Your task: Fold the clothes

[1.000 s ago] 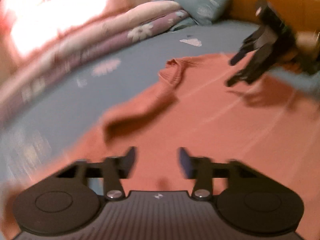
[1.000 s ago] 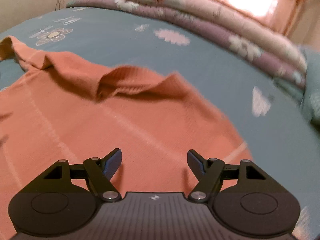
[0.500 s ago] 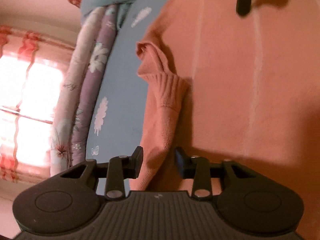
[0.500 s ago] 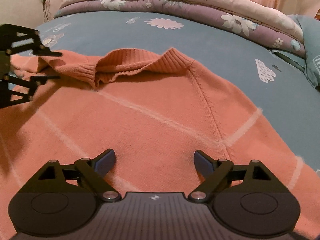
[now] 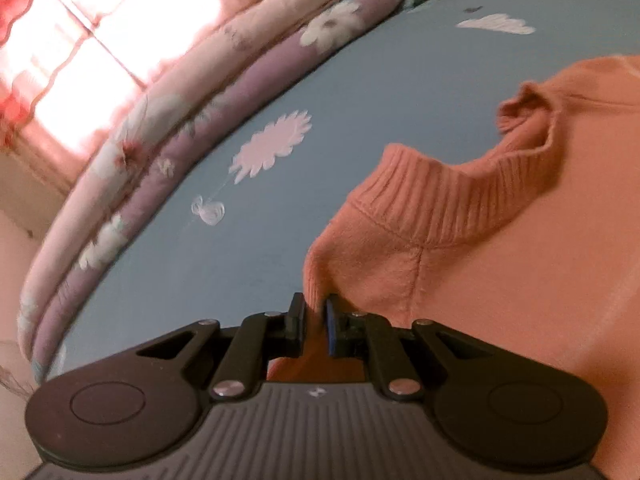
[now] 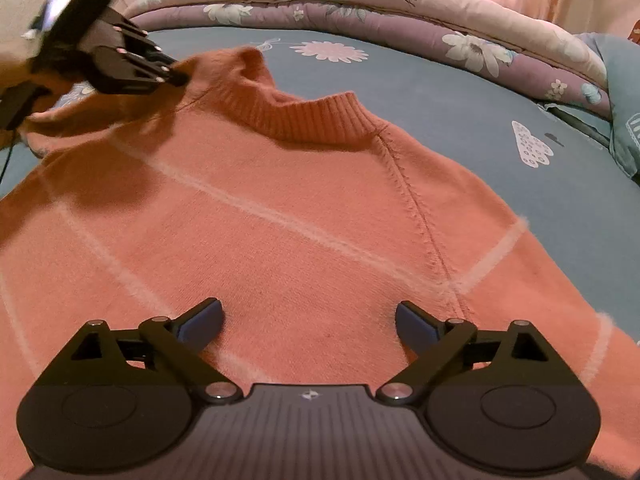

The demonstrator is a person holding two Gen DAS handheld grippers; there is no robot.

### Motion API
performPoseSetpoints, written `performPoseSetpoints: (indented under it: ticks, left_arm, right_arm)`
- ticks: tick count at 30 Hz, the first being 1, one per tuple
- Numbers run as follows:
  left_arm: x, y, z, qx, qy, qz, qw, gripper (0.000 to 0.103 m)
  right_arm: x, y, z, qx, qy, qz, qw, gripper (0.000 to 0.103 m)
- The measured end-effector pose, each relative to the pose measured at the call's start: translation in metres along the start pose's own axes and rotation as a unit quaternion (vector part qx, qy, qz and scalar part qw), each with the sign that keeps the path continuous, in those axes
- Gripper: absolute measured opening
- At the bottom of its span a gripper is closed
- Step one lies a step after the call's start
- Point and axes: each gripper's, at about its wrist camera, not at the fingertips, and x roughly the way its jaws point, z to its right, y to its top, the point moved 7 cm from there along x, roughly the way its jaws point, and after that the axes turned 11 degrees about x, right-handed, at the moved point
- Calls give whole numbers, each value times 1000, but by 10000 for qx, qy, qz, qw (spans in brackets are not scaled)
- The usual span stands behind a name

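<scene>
An orange knit sweater point(image 6: 300, 220) with pale check lines lies spread on the bed, its ribbed collar point(image 6: 316, 120) toward the far side. In the left wrist view, my left gripper point(image 5: 316, 306) has its jaws closing, and the pads pinch a fold of the sweater point(image 5: 500, 280) at the shoulder edge beside the collar point(image 5: 440, 208). The right wrist view shows that left gripper point(image 6: 176, 76) at the sweater's far left corner. My right gripper point(image 6: 308, 316) hovers over the sweater's body with its jaws opening wide and nothing between the fingers.
A blue flowered bedsheet point(image 6: 460, 92) lies under the sweater. A rolled pink and purple quilt point(image 6: 400, 12) runs along the far edge, below a bright curtained window point(image 5: 100, 40). A teal pillow point(image 6: 624, 92) sits at the far right. A hand point(image 6: 12, 64) holds the left gripper.
My left gripper swept across to the sweater's shoulder edge by the collar and closed on the fabric. My right gripper stayed in place while its jaws spread wider.
</scene>
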Motion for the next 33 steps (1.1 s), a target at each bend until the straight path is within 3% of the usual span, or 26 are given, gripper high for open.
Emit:
performPoseSetpoints:
  ticks: [3,7,10,14,16,19,24,26,29,31,33]
  left_arm:
    - [21,-7,-6,-230,106,-249,9994,12]
    - [41,-18,-17,-397,588,-569,9959,14]
    - [29,-18,-27,-795,540,-404,9946,17]
    - [-16,-12,-38,-1018,407,30,9940,18]
    - [-43,-9,-40,-1003,249,174,9945,24]
    - [-74,-12,-22,-819,-280,330,9957,42]
    - [-129,-38,59,-549,-1472,601,9858,43]
    - [-138,-54,88,-614,-1871,473,9793,43]
    - [-140,-82,104,-824,-1857,275,9788,47]
    - [-141,-99,98,-1250,-1814,40,9754,53]
    - [-148,-115,86,-1690,-1734,-196,9700,53]
  right_arm:
    - [1,0,-1,25,-8,4,10000,99]
    - [2,-1,-2,39,-14,10,10000,101]
    - [4,-1,-2,77,-10,13,10000,103]
    - [3,-1,-3,78,-31,7,10000,103]
    - [2,0,-3,103,-75,-8,9999,103]
    - [-8,1,-6,197,-11,34,9998,101]
    - [-28,-5,-11,326,347,115,9988,101]
    - [-29,-12,-7,517,437,-45,9977,101]
    - [-33,-24,7,701,340,-180,9968,101]
    - [-41,-32,15,715,198,-231,9970,101]
    - [-51,-40,21,783,108,-256,9965,100]
